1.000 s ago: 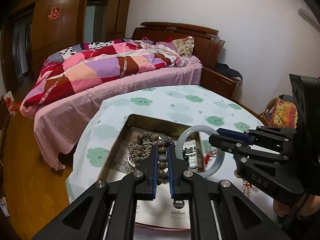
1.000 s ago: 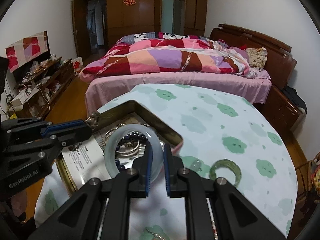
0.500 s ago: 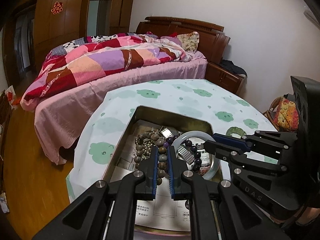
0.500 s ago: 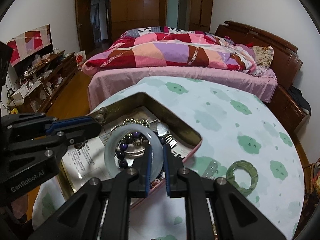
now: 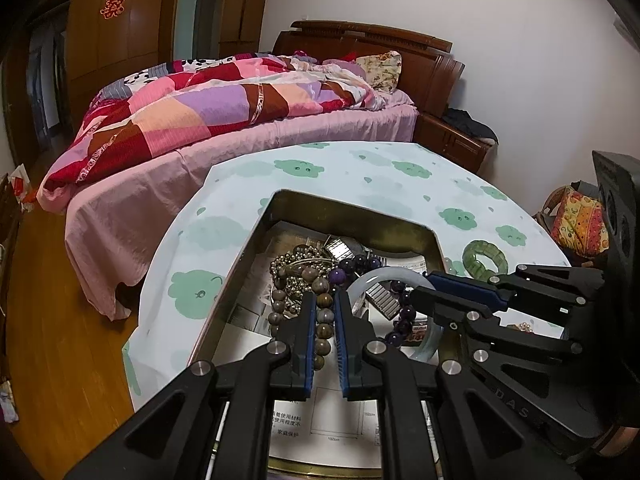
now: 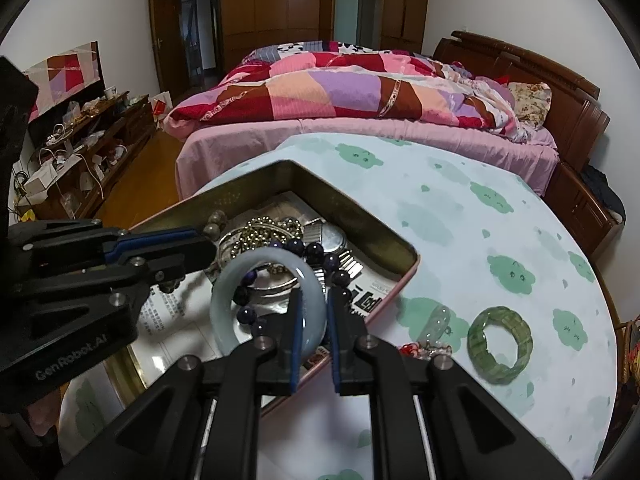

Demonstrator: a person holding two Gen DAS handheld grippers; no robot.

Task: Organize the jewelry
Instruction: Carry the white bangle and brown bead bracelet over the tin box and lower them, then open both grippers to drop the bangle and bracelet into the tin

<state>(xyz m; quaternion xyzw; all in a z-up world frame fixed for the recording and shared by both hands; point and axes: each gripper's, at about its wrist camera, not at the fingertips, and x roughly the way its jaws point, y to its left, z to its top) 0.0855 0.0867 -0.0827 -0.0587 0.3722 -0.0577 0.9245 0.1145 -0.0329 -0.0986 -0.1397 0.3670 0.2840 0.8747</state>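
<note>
Left jaws (image 5: 324, 320) gripping brown bead bracelet (image 5: 320, 300), right jaws (image 6: 314, 320) gripping pale jade bangle (image 6: 240, 280), both over tin (image 6: 360, 220)

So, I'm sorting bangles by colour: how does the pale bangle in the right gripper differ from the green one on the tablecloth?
The pale bangle is smooth, milky blue-white; the green bangle is mottled and segmented. The pale one is held between the right gripper fingers over the tin; the green one lies flat outside it. Both are closed rings.
</note>
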